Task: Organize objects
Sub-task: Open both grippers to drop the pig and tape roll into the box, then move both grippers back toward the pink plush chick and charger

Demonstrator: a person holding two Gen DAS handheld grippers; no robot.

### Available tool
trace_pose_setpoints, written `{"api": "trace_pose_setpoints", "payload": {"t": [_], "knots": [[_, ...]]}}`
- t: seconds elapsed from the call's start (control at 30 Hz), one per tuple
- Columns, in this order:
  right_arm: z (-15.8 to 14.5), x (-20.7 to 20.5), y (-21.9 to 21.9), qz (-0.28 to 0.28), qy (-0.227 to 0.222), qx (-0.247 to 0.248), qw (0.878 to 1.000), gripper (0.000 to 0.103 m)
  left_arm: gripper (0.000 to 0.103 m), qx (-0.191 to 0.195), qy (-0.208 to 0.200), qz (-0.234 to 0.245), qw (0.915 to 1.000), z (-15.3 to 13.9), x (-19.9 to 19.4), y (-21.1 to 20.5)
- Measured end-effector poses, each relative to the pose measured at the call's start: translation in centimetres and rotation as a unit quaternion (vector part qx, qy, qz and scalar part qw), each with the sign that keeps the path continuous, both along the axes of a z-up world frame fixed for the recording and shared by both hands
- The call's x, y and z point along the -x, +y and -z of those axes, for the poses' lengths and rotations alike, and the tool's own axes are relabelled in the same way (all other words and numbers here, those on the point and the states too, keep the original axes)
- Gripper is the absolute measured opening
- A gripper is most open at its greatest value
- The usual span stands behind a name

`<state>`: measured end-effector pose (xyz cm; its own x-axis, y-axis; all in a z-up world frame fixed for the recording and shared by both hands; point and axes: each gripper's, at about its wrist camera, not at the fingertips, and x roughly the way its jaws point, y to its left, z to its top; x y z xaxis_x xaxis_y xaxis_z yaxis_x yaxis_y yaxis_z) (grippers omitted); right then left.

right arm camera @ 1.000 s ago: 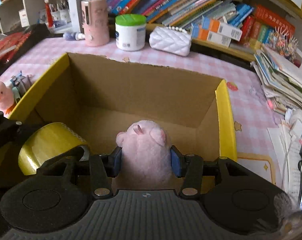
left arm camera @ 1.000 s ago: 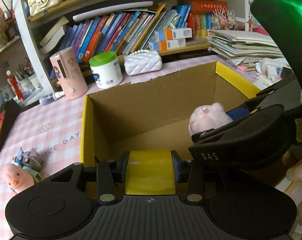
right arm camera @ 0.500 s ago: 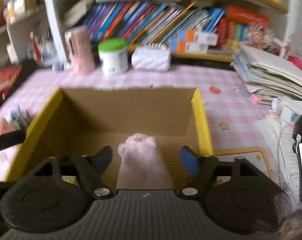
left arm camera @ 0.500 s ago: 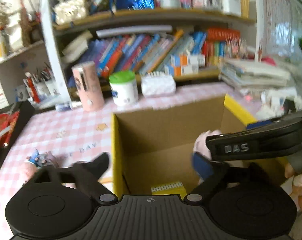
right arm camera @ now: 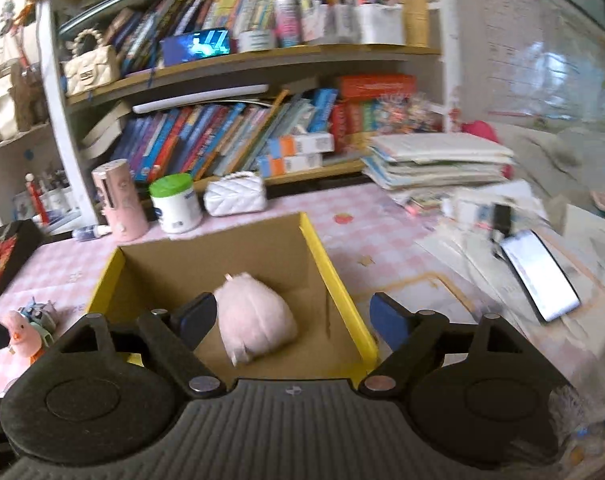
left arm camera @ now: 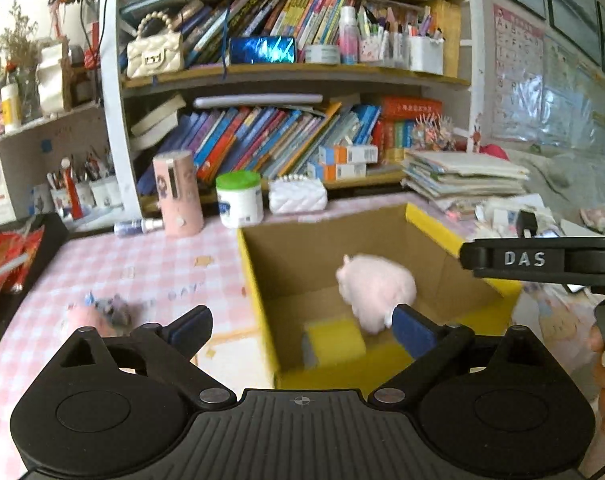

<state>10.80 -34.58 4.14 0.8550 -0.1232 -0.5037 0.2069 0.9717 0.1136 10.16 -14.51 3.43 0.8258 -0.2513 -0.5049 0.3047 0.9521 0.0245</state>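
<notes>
Left wrist: bookshelf [left arm camera: 286,148] behind pink-checked counter [left arm camera: 142,264]. Cardboard box [left arm camera: 434,232] holds pink plush [left arm camera: 376,286] and yellow tape roll [left arm camera: 336,340]. Left claw [left arm camera: 302,326] spread wide, nothing gripped.

Right wrist: same counter [right arm camera: 382,236], plush [right arm camera: 252,318] lying in box [right arm camera: 326,276]. Right claw [right arm camera: 292,318] just opening, jaws apart, plush loose between them.

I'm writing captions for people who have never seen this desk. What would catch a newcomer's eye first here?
First, the open cardboard box with yellow flaps, in the middle of the pink checked tablecloth. Inside it lie a pink plush toy and a yellow tape roll. Behind stands a crammed bookshelf, and both the left gripper and the right gripper hang open in front of the box, holding nothing.
</notes>
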Motion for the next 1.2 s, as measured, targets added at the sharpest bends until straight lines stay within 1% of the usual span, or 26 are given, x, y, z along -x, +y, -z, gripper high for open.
{"api": "trace_pose_setpoints", "payload": {"t": [0.13, 0.33, 0.53, 0.77, 1.2], "knots": [[1.3, 2.6, 1.5, 0.031, 0.023, -0.001, 0.999, 0.083, 0.098, -0.005, 0.021, -0.006, 0.9997, 1.0, 1.6, 2.1], [3.2, 5.1, 4.9, 0.032, 0.069, -0.004, 0.997, 0.083, 0.098, -0.018, 0.059, -0.028, 0.9977, 2.5, 3.4, 5.6], [4.8, 6.5, 9.3, 0.002, 0.105, 0.007, 0.994, 0.083, 0.098, -0.022, 0.084, -0.055, 0.9947, 3.4, 4.9, 9.3], [5.7, 8.0, 13.9, -0.031, 0.120, 0.009, 0.992, 0.083, 0.098, -0.030, 0.096, -0.073, 0.9923, 3.9, 6.9, 13.1], [6.5, 9.0, 20.3, -0.092, 0.139, -0.005, 0.986, 0.082, 0.098, -0.034, 0.101, -0.103, 0.9890, 4.2, 9.4, 18.6]]}}
